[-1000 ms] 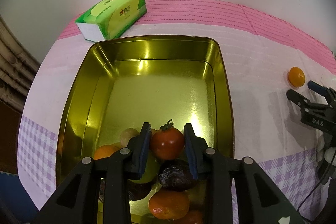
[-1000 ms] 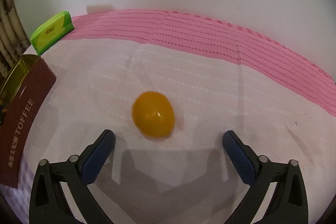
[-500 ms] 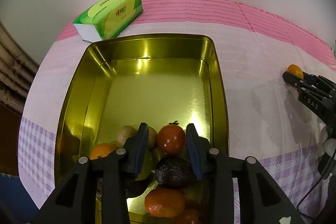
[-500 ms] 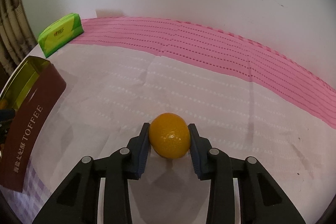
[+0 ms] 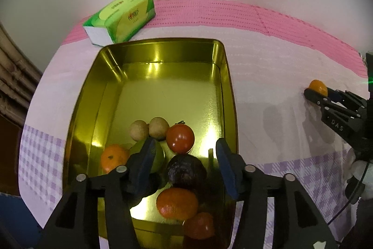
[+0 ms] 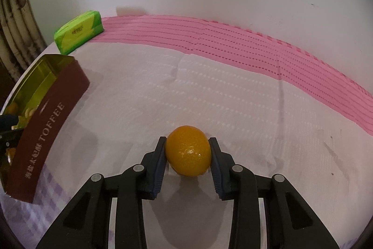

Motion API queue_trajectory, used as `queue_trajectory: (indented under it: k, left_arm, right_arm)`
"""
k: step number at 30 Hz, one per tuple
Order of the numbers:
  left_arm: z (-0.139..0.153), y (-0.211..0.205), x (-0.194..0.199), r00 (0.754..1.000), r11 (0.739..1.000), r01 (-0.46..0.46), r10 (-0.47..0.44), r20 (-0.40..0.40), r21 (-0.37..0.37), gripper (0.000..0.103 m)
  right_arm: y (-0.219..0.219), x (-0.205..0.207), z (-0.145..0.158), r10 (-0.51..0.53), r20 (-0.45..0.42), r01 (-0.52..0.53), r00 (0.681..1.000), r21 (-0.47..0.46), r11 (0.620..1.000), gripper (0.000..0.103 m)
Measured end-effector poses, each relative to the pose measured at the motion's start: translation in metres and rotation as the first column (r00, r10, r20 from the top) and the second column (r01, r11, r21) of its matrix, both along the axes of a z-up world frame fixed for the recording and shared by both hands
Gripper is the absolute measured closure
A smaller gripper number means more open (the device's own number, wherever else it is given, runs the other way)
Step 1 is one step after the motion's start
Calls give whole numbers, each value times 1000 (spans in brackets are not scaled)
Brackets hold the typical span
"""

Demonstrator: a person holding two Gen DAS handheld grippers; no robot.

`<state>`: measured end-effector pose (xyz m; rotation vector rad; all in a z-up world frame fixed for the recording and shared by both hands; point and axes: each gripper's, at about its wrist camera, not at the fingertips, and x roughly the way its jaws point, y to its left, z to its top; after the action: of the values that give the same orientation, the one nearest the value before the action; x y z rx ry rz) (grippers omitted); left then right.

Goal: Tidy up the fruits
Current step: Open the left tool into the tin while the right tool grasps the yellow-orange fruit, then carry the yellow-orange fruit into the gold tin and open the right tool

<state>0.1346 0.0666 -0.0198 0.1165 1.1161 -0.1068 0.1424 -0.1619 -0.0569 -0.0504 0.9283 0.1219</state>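
1. Your right hand-held gripper (image 6: pixel 188 154) is pinching the yellow-orange fruit (image 6: pixel 188 153), both pads pressed to its sides. The fruit sits at the worktop (image 6: pixel 209 97) cloth; lifted or resting, can't tell.
2. Your left hand-held gripper (image 5: pixel 185 162) is spread wide with nothing between the pads, above the gold tin (image 5: pixel 160 55).
3. Only the left view shows the tin's contents: red tomato (image 5: pixel 180 138), two tan round fruits (image 5: pixel 149 131), oranges (image 5: pixel 177 203), a dark fruit (image 5: pixel 186 170), all at the near end.
4. Only the right view shows the tin's brown outer wall, lettered TOFFEE.
5. Green tissue pack (image 5: pixel 120 18) lies just beyond the tin's far rim.
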Motion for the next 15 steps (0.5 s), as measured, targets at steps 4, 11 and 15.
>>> queue_trajectory:
  k: [4, 11, 15]
  left_arm:
    - [10, 6, -10, 1000, 1000, -9, 9, 30, -8, 43]
    - [29, 26, -29, 996, 999, -39, 40, 82, -9, 27]
    - [40, 43, -41, 990, 997, -73, 71, 123, 9, 26]
  right_arm:
    - [8, -12, 7, 26, 4, -26, 1000, 13, 1000, 67]
    - [37, -28, 26, 85, 27, -87, 996, 52, 995, 67]
    - [58, -33, 38, 134, 44, -136, 990, 69, 988, 67]
